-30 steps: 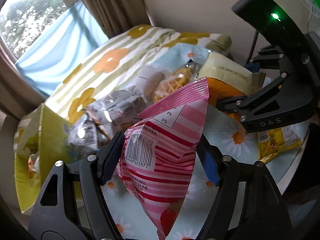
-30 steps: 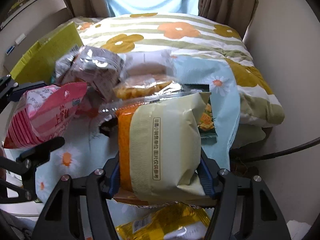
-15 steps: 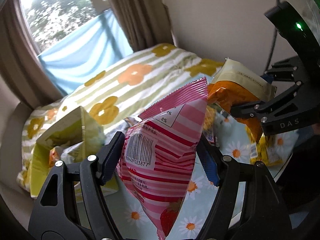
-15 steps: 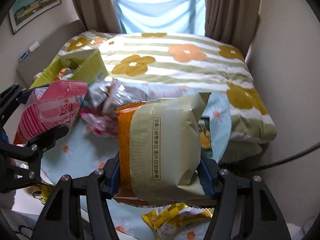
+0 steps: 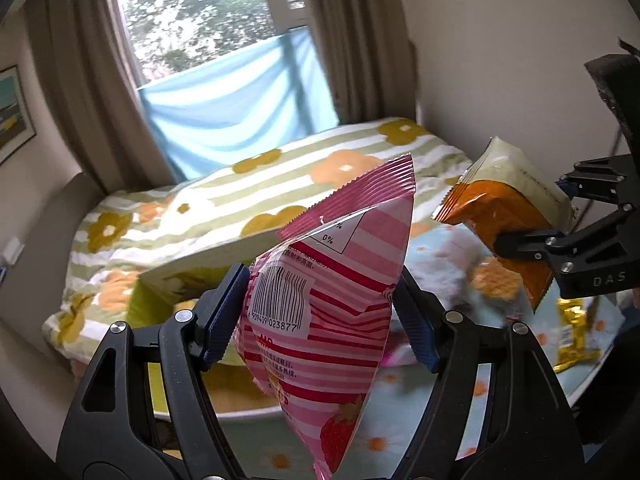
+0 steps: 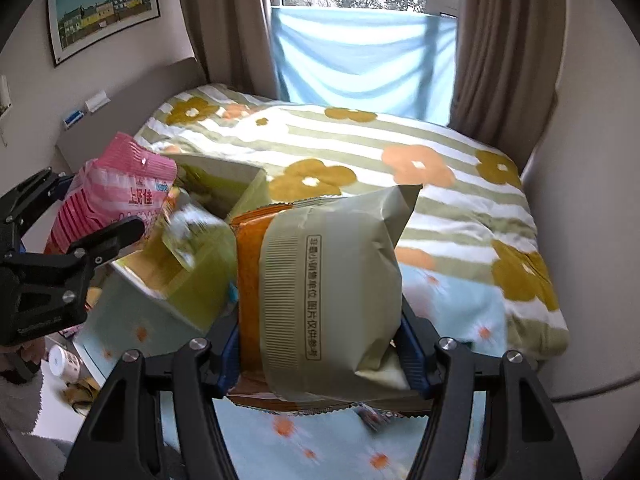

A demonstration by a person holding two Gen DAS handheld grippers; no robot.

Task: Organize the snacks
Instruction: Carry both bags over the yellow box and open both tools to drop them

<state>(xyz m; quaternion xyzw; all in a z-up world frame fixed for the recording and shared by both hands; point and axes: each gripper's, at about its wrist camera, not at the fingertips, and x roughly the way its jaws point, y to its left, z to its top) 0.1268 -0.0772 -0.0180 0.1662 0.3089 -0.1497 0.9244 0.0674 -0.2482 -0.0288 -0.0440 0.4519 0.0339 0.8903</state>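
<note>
My left gripper [image 5: 320, 312] is shut on a pink striped snack bag [image 5: 324, 320] with a barcode, held up in the air; the same pink bag [image 6: 112, 196] shows at the left of the right wrist view. My right gripper [image 6: 320, 344] is shut on a cream and orange snack bag [image 6: 324, 284], also lifted; that bag [image 5: 504, 204] appears at the right of the left wrist view. A yellow-green open box [image 6: 208, 236] with snacks inside stands on the table between and below both bags.
A table with a light blue daisy cloth [image 5: 400, 420] carries loose snacks, among them a yellow packet [image 5: 572, 332]. Behind it lies a bed with a striped flower blanket [image 6: 360, 148], then a window with brown curtains [image 6: 500, 52]. A wall stands close on the right.
Both grippers have risen with their bags, away from the snack pile on the table. The views now take in the bed, the window and the box from higher up.
</note>
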